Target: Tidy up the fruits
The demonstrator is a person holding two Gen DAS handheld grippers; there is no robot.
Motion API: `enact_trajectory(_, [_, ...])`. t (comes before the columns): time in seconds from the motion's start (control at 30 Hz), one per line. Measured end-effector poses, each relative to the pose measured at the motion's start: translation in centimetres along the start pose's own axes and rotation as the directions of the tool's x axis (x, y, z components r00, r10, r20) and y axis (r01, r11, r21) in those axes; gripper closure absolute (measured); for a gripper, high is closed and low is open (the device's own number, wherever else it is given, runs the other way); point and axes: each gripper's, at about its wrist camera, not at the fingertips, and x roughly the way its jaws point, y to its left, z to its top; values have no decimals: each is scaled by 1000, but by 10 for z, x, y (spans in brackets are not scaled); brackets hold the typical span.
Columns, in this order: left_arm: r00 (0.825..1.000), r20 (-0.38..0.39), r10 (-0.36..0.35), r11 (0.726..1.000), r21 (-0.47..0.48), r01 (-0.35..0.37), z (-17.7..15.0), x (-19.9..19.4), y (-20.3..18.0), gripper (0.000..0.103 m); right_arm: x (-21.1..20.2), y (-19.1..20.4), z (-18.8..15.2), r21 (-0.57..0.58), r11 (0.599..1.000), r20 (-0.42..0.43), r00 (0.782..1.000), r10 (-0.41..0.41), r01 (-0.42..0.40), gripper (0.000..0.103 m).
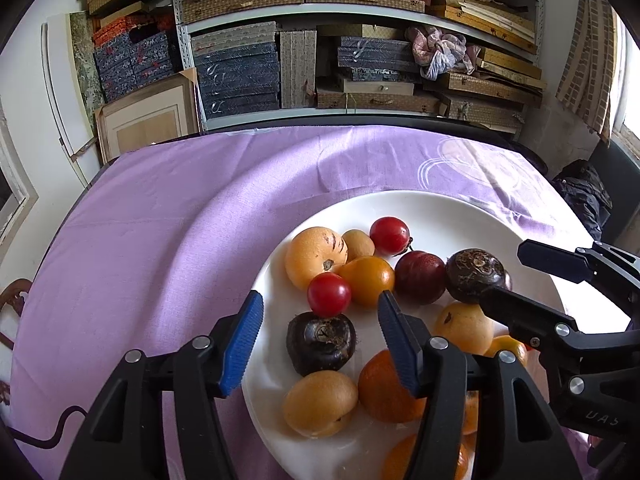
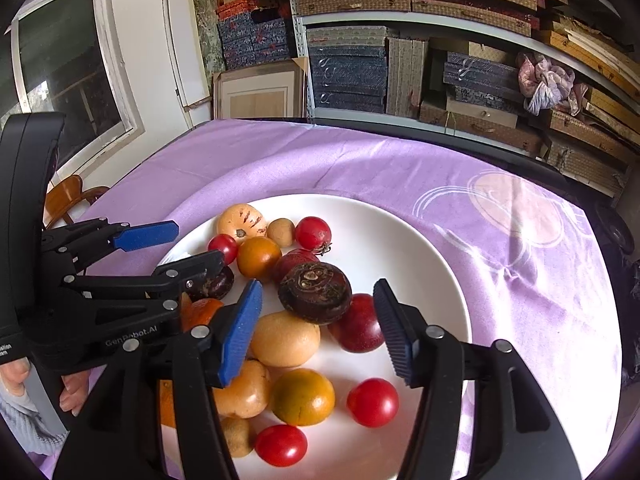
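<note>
Both claws hang over the white plate (image 2: 420,240) with their blue pads apart and nothing pinched. Our left claw (image 1: 320,332) is spread about halfway; between its fingers we see a dark water chestnut (image 1: 320,342) and, just beyond it, a red cherry tomato (image 1: 329,294), neither touched by the pads as far as we can tell. Our right claw (image 2: 318,326) stands spread to a similar width, framing a second water chestnut (image 2: 315,292) that rests atop a dark red plum (image 2: 360,328) and a pale yellow fruit (image 2: 285,338); its pads sit clear of all three.

All the fruits lie piled on the plate, which sits on the counter under a lilac cloth (image 2: 520,208): a striped yellow fruit (image 1: 316,256) at the far left edge of the pile, orange ones in the middle, more red tomatoes scattered near the front. From the right wrist view, a hand (image 2: 76,394) grips the left tool's handle at the lower left.
</note>
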Motion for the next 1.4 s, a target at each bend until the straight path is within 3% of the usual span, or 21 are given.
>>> enact_trajectory(0.17, [1000, 13, -1, 1000, 11, 1, -9, -15, -2, 41, -20, 3, -12, 9, 1000, 19, 1000, 2, -2, 41])
enact_trajectory(0.3, [1000, 20, 1, 1000, 11, -1, -22, -29, 0, 35, -37, 7, -28, 12, 1000, 29, 1000, 1, -1, 30])
enact_trajectory(0.67, [1000, 27, 2, 1000, -4, -2, -71, -63, 9, 32, -77, 23, -78, 9, 1000, 46, 999, -7, 7, 25])
enact_trajectory(0.83, [1000, 30, 8, 1000, 3, -8, -96, -79, 9, 27, -96, 34, -103, 0, 1000, 59, 998, -22, 22, 18])
enact_trajectory(1.4, [999, -41, -7, 1000, -8, 7, -163, -90, -1, 25, -102, 56, -168, 48, 999, -51, 999, -10, 12, 8])
